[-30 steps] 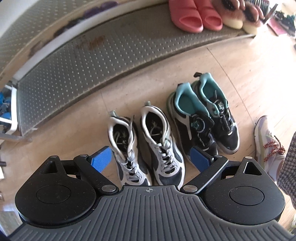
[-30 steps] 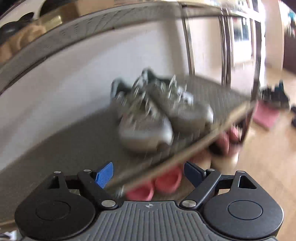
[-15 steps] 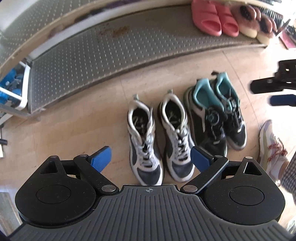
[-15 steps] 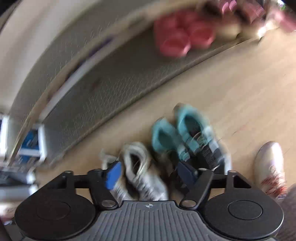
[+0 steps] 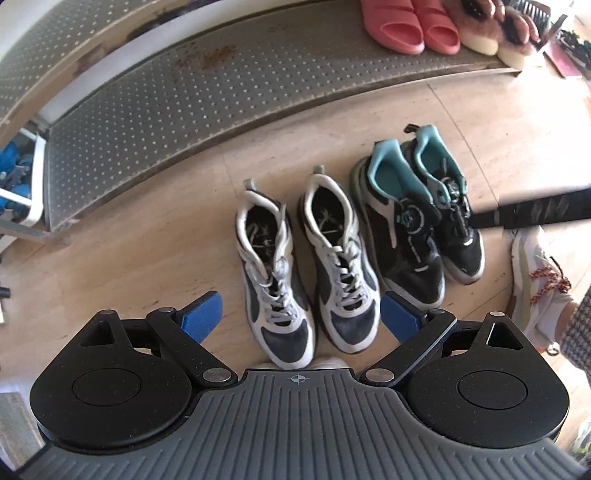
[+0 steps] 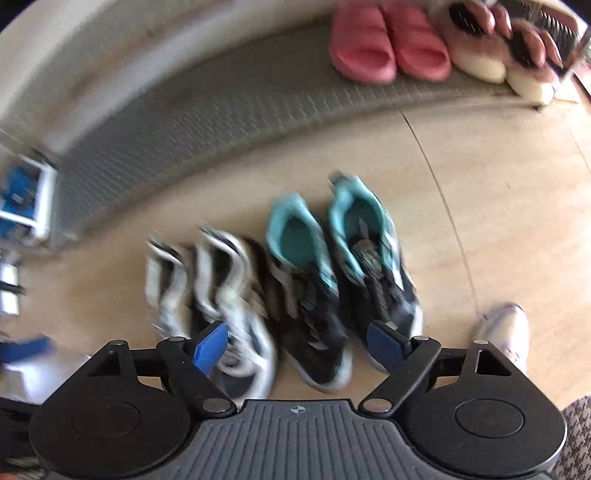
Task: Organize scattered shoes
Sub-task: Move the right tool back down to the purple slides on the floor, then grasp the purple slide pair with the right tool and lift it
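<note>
- Slides, coral pink rubber point(image 5: 410, 27), plus fluffy cream slippers point(image 5: 491, 35): stored on perforated grey metal shelf point(image 5: 207, 96).
- Grey-white lace-up sneakers point(image 5: 306, 266) and black-teal sneakers point(image 5: 417, 221): paired on wooden floor point(image 5: 129, 258), apparently unshelved.
- Left gripper point(image 5: 301, 315): fingers spread, empty.
- Right gripper point(image 6: 299, 345): fingers opening, empty, above teal pair.

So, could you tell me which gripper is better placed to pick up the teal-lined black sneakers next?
Right, I think. The right gripper hangs directly over the teal-lined black sneakers, jaws opening and empty. The left gripper sits open over the white and navy pair instead.
</note>
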Demonstrator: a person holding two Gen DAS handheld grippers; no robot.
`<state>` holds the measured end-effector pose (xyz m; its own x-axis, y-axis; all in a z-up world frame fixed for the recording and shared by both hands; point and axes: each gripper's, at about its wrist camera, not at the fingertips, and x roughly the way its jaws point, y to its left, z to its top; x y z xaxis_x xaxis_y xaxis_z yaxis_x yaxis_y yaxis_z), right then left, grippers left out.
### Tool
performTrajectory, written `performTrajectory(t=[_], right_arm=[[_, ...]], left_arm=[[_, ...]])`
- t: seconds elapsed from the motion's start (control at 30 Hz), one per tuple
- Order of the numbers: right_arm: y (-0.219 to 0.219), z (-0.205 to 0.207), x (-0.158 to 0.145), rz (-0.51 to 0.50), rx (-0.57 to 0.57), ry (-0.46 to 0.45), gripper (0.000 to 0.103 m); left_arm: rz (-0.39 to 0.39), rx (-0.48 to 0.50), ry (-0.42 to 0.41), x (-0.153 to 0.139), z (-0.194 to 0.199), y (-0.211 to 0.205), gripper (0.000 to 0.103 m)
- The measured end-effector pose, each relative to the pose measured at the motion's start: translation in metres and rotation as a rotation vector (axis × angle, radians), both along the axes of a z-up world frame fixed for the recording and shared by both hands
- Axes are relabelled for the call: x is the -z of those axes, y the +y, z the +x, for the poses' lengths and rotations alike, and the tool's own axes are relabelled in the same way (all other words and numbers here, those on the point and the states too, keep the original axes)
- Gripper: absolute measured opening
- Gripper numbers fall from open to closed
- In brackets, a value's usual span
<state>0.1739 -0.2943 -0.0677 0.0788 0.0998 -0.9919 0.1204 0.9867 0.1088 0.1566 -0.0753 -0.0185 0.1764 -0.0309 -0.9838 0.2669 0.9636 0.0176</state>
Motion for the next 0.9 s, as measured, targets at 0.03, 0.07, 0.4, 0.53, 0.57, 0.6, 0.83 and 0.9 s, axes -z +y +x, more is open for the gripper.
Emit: performTrajectory(t=[0.03, 0.07, 0.4, 0.53, 0.57, 0.6, 0.83, 0.9], right_arm=[[0.002, -0.006, 0.017, -0.022, -0.030, 0.060, 0.086], [0.006, -0.012, 0.032, -0.035, -0.065, 0.118, 0.086], [0.080, -0.115, 0.168, -0.008, -0.393, 0.599, 0.085], [0.080, -0.136, 0.195, -0.007, -0.341, 0.648, 0.085], [0.076, -0.141, 0.200, 0.002, -0.319, 0.656, 0.085], [0.070, -0.146, 0.205, 0.009, -0.288, 0.674, 0.085], [0.043, -0.160, 0.211, 0.055, -0.173, 0.803, 0.088], [0.041, -0.155, 0.207, 0.062, -0.163, 0.783, 0.088]], left_arm=[[-0.001, -0.002, -0.008, -0.003, 0.001, 0.001, 0.096], [-0.002, -0.004, -0.017, -0.006, 0.001, 0.002, 0.096], [-0.038, -0.001, -0.053, -0.023, -0.001, 0.011, 0.096], [-0.031, 0.008, -0.038, -0.020, -0.004, 0.015, 0.096], [-0.032, 0.009, -0.036, -0.020, -0.004, 0.016, 0.096], [-0.032, 0.009, -0.035, -0.020, -0.004, 0.017, 0.096], [-0.032, 0.013, -0.039, -0.020, -0.005, 0.014, 0.096], [-0.028, 0.020, -0.038, -0.018, -0.006, 0.012, 0.096]])
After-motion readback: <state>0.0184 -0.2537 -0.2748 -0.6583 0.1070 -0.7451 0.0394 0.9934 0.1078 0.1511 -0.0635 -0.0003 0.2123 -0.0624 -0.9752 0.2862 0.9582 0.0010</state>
